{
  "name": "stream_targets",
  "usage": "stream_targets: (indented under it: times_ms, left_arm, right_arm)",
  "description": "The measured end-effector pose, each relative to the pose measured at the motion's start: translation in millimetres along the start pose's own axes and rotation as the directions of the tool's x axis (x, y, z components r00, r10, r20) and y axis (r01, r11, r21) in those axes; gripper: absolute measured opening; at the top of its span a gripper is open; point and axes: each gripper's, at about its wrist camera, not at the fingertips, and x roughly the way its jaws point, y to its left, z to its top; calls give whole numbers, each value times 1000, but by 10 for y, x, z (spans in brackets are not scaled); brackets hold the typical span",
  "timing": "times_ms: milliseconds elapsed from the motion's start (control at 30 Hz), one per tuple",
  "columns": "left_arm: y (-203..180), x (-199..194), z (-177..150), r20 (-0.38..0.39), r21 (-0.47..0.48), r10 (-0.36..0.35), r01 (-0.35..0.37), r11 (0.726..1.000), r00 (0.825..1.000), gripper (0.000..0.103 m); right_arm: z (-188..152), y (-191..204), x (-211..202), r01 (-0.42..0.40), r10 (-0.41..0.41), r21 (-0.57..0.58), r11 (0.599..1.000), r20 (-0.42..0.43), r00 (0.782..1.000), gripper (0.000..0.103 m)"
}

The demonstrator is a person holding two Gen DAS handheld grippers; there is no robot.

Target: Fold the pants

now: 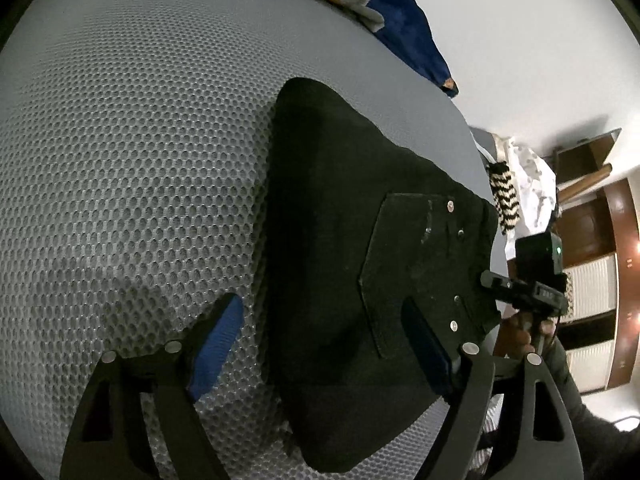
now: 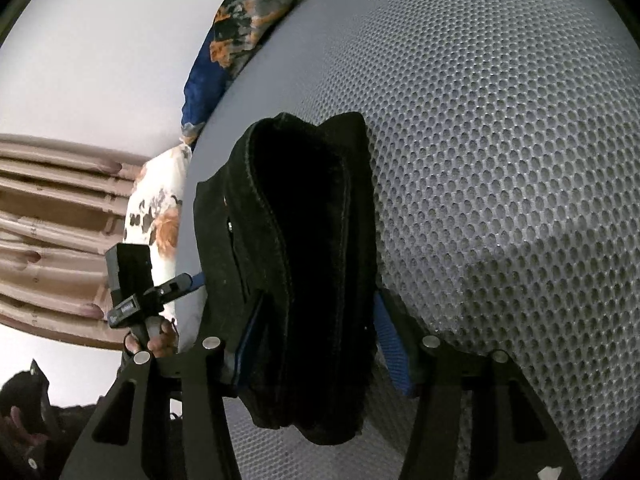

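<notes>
right wrist view: right claw pinches folded black pants on mesh mattress; left claw spread.

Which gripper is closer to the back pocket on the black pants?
Left. The left gripper stands open over the pants, one blue pad right beside the back pocket. The right gripper straddles the folded stack's edge, where no pocket shows.
</notes>
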Motion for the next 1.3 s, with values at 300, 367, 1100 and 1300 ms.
stream_targets:
  times_ms: [300, 367, 1100, 1300]
  left_arm:
    - [-123, 122, 109, -12, 45, -38, 38, 998, 999, 83]
    - [-144, 166, 136, -17, 40, -58, 58, 997, 998, 83]
    - [-411, 274, -5, 68, 150, 111, -120, 981, 992, 79]
    - [-427, 277, -11, 73, 178, 198, -208, 962, 978, 54]
  right_arm:
    - [123, 52, 122, -48, 49, 19, 999, -42, 998, 52]
    - [138, 72, 152, -50, 50, 9, 999, -62, 997, 52]
    - [108, 236, 300, -17, 17, 7, 1000, 31, 999, 43]
    - [61, 397, 299, 11, -13, 21, 1000, 71, 997, 38]
